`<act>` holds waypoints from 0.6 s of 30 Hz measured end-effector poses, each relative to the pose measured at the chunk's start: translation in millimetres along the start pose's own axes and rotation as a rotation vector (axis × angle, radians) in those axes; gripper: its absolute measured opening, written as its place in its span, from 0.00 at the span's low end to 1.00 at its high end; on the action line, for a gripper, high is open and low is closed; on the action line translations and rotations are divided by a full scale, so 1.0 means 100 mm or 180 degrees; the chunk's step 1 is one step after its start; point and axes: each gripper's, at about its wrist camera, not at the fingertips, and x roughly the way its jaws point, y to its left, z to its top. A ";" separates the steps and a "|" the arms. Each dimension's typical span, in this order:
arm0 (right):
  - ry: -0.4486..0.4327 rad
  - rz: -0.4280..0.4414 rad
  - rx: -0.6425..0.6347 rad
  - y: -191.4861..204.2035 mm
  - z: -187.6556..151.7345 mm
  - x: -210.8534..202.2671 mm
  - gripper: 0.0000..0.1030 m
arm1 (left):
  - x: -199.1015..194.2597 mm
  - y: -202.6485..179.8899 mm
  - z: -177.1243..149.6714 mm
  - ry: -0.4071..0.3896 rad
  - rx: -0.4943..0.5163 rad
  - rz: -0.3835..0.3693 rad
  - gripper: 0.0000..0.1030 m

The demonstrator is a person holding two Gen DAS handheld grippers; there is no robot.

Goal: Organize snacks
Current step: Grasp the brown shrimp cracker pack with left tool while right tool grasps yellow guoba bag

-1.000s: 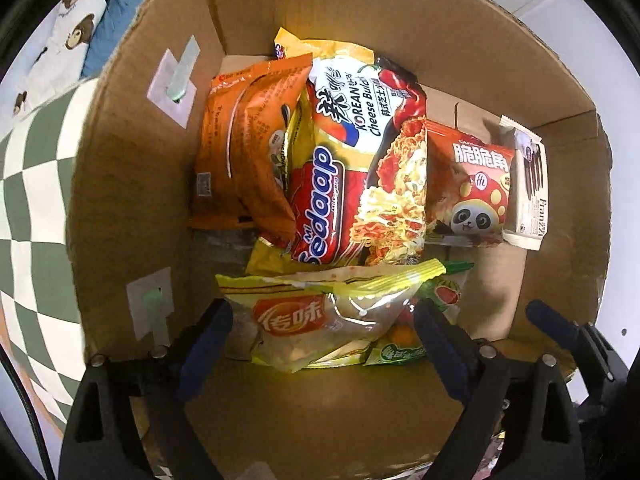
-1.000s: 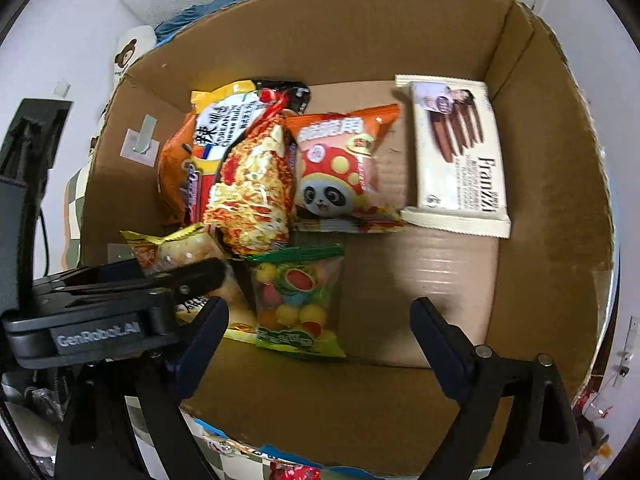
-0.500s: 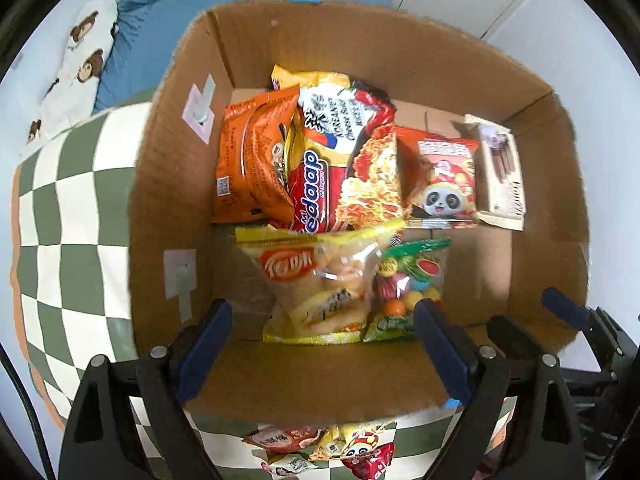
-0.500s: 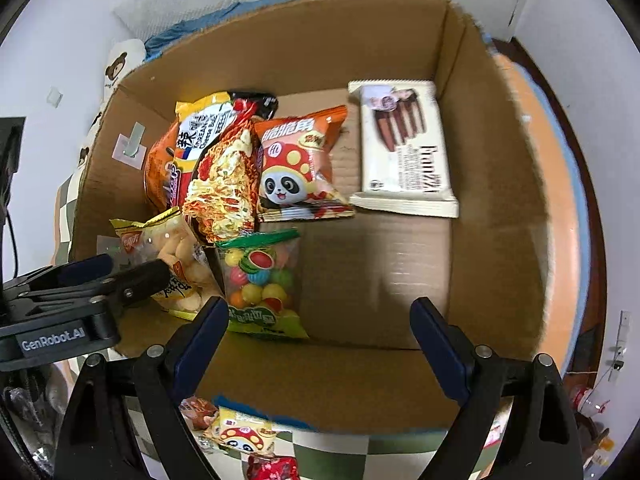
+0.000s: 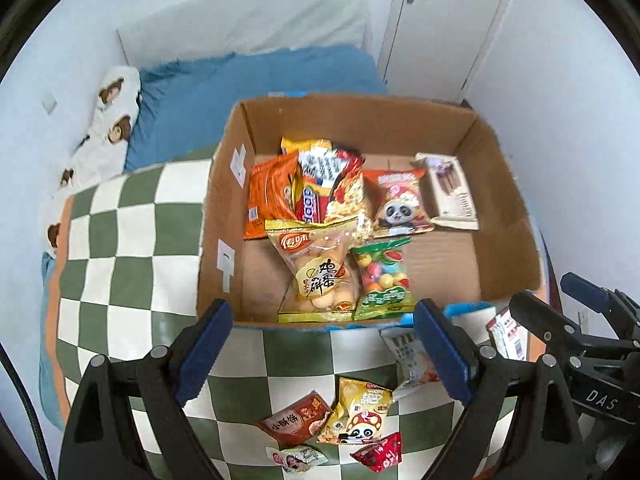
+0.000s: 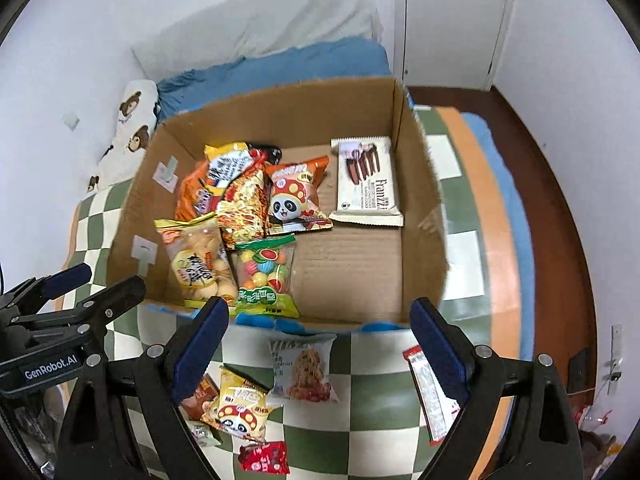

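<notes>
a home bedroom is showing here: a bed with a blue sheet [image 5: 256,84] is lying against white walls, a white bear-print pillow [image 5: 108,120] is resting beside a green-and-white checkered blanket [image 5: 132,224], and a white panelled door [image 6: 452,20] is standing behind.

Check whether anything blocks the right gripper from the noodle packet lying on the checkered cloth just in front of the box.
Nothing visible does. The right gripper hangs open above the noodle packet, which lies flat and apart from the other snacks outside the cardboard box.
</notes>
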 end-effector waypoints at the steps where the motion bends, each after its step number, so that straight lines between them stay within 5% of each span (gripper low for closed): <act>1: -0.0054 0.0005 -0.0003 0.00 -0.04 -0.10 0.91 | -0.08 -0.02 -0.03 -0.0060 0.0017 0.0017 0.90; 11: -0.0496 -0.0047 -0.0088 0.11 -0.33 -0.79 0.91 | -0.64 -0.08 -0.30 -0.0484 0.0025 0.0016 0.90; 18: -0.0623 0.0068 -0.0036 0.12 -0.45 -1.09 0.91 | -0.74 0.00 -0.50 -0.0477 -0.0079 -0.0024 0.90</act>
